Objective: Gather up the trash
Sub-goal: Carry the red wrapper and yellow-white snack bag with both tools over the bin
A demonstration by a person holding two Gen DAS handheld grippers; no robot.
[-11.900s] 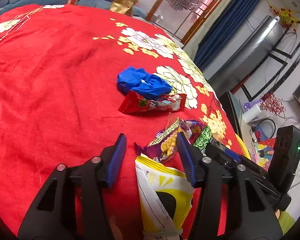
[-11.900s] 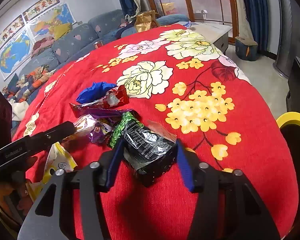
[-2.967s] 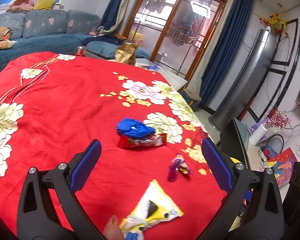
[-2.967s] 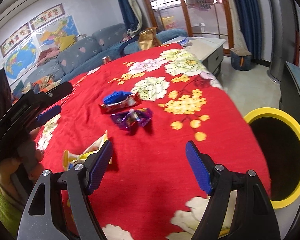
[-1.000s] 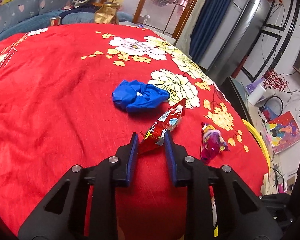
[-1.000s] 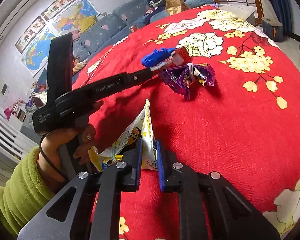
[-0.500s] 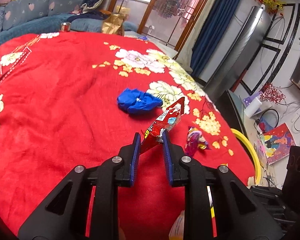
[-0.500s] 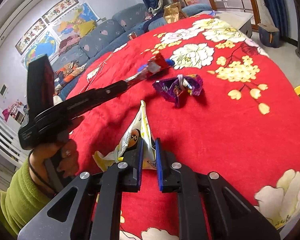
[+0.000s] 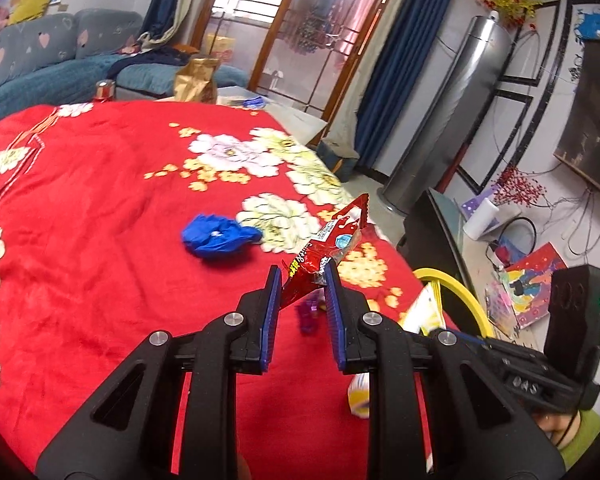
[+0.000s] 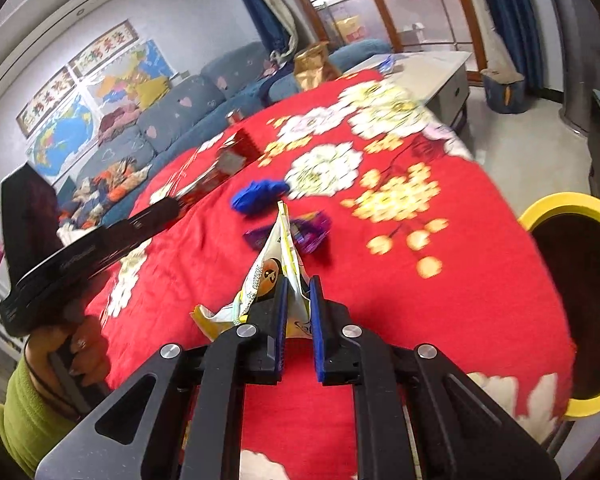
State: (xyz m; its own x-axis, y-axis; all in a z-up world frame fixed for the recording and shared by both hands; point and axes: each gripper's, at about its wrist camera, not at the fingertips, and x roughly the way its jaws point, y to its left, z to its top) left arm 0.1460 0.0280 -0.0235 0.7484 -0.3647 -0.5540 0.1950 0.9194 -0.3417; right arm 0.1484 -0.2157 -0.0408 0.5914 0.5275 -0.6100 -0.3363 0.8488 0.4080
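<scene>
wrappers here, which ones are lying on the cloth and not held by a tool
The purple wrapper and the crumpled blue one. The red wrapper is pinched in the left tool, the yellow one in the right tool.

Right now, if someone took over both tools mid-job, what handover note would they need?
Left tool: shut on the red wrapper, lifted off the cloth.
Right tool: shut on the yellow wrapper, also lifted.
On the red cloth: blue wad and purple wrapper.
Bin: at the table's edge, right side.
Done: two pieces gripped.
Left: drop both in the bin, then fetch the blue and purple pieces.
</scene>
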